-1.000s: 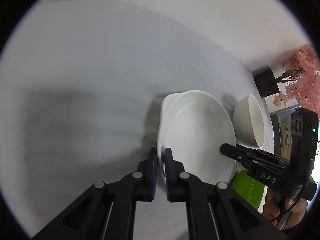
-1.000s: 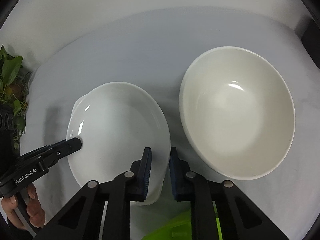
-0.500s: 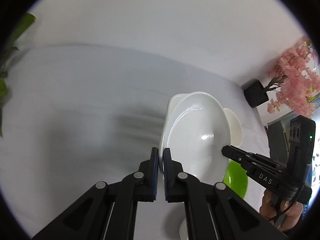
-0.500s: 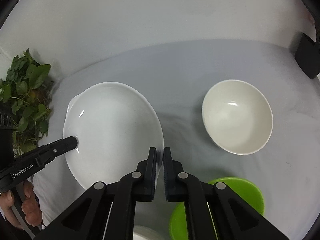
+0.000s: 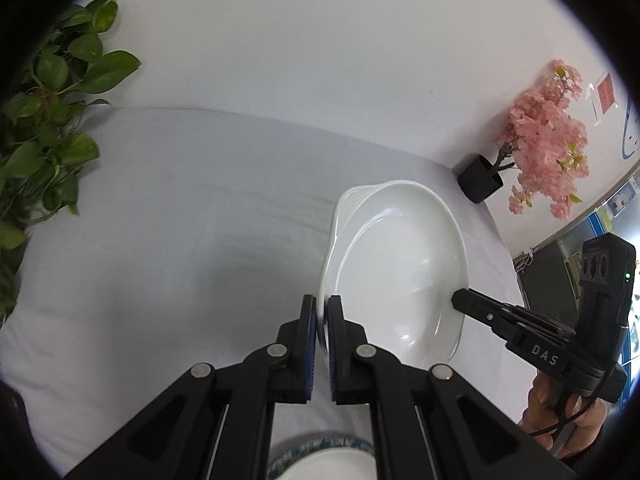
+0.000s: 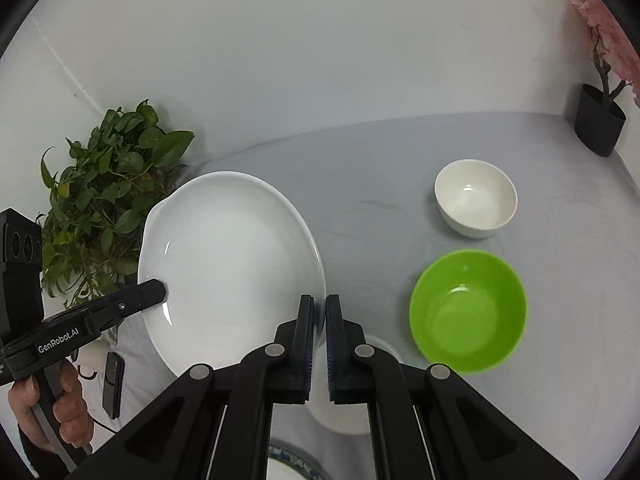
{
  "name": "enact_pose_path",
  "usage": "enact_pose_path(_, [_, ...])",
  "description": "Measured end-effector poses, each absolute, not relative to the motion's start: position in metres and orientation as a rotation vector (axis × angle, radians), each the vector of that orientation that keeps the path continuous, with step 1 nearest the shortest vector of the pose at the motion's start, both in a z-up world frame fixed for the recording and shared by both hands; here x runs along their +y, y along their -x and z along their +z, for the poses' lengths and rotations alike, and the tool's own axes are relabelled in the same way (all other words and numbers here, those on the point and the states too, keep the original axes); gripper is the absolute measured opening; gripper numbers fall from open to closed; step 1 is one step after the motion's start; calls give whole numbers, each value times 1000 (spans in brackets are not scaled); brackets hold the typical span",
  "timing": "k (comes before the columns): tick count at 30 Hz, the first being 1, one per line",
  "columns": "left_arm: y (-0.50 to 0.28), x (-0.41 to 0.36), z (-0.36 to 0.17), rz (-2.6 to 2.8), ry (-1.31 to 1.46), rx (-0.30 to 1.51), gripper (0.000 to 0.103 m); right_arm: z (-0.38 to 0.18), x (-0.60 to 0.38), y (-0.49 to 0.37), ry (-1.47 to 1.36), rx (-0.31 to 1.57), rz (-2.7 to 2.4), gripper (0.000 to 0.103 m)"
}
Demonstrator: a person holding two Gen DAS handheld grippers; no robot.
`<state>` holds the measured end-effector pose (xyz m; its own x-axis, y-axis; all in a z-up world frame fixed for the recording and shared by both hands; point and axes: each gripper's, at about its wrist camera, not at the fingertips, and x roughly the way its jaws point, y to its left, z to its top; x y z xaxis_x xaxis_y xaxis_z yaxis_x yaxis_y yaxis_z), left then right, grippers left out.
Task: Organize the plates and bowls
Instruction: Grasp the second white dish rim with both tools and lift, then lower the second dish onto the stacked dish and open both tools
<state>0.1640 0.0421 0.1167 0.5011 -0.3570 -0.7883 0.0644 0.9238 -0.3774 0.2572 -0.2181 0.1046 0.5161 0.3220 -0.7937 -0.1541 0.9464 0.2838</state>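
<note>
two grippers are in view: the left gripper (image 5: pixel 322 324) and the right gripper (image 6: pixel 319 320), each with two fingers. there is one large white plate (image 6: pixel 230 264) between them, pinched at its rim on opposite sides. two bowls sit on the table ahead and to the right of the right gripper: one white bowl (image 6: pixel 476 204) farther off and one green bowl (image 6: pixel 468 310) nearer. one more white dish (image 6: pixel 344 404) lies just under the right gripper, mostly hidden, and one patterned-rim plate (image 5: pixel 320 454) shows below the left gripper. two plants: one leafy green plant (image 6: pixel 108 204) and one pink blossom tree in a black pot (image 5: pixel 536 140). one dark phone-like object (image 6: pixel 112 384) lies low to the left.
</note>
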Motion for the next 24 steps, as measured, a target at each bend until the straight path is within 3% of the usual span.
enact_pose_path(9, [-76, 36, 88, -244, 325, 1060, 5, 90, -214, -138, -205, 999, 333, 2])
enact_pose_path(24, [0, 31, -6, -166, 395, 1236, 5, -42, -208, -72, -167, 1201, 338, 3])
